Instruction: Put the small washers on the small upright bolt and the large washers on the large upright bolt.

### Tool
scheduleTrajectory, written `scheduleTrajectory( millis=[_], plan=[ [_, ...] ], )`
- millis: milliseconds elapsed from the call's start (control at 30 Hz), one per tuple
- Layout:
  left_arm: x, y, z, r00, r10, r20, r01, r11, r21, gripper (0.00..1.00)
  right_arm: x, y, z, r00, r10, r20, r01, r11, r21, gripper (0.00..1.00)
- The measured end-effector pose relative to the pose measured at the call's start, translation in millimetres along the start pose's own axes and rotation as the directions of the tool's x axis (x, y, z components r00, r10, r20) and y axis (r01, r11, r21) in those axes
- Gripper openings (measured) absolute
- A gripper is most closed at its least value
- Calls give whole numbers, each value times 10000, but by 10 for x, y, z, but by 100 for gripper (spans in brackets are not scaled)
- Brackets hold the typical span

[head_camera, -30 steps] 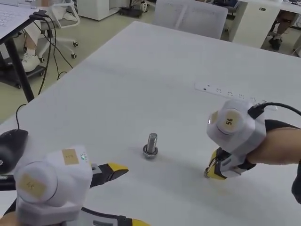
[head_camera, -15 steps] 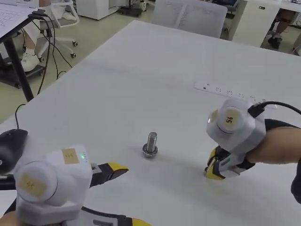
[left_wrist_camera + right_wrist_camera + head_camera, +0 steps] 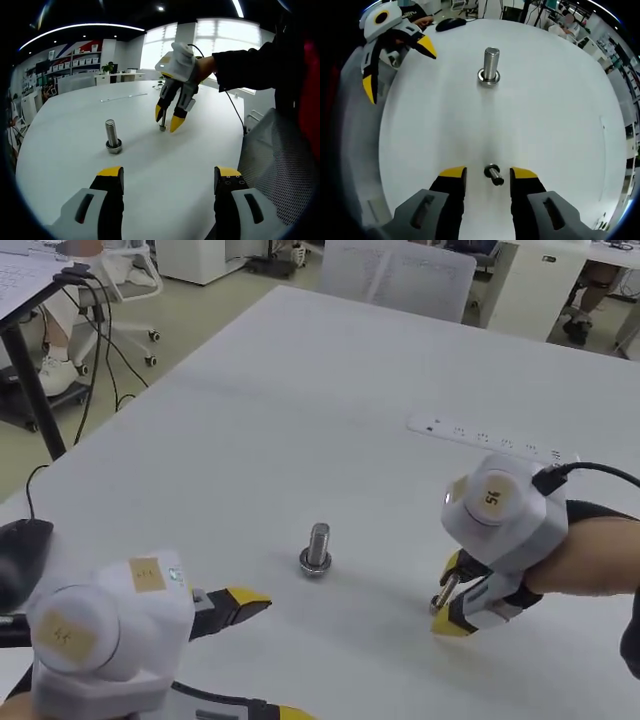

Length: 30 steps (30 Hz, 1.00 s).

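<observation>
Right gripper [image 3: 488, 172], yellow-tipped, labelled perhaps "56": parted around small threaded steel bolt [image 3: 493, 176], upright on smooth white table [image 3: 300, 420]. Left gripper [image 3: 169, 171]: gaping, holding nothing. Large shiny bolt [image 3: 316, 548] upright mid-table.

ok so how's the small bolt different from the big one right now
Size: the large bolt is clearly thicker and taller than the small bolt.
Place: the large bolt stands free near the middle of the table; the small bolt stands between the open jaws of the right tongs, with a gap on each side.
Shared: both are bare metal, upright on the table, with a wider ring at the foot.
</observation>
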State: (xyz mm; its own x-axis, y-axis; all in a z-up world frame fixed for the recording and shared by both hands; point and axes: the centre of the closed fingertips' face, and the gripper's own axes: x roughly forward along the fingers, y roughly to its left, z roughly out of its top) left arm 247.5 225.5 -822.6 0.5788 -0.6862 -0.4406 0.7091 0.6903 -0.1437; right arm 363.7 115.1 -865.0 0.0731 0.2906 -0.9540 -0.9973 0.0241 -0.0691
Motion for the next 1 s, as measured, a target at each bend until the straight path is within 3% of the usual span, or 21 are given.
scheduleTrajectory(
  millis=[433,1000],
  plan=[
    [30,-12,30,9998,-161,-88,162,9998,127,73,-22,35,-12,9988,-93,476,78,9995,307,45],
    [63,-8,55,9991,-334,-252,340,9991,233,73,-93,88,12,9908,-468,1267,384,9970,678,56]
  ],
)
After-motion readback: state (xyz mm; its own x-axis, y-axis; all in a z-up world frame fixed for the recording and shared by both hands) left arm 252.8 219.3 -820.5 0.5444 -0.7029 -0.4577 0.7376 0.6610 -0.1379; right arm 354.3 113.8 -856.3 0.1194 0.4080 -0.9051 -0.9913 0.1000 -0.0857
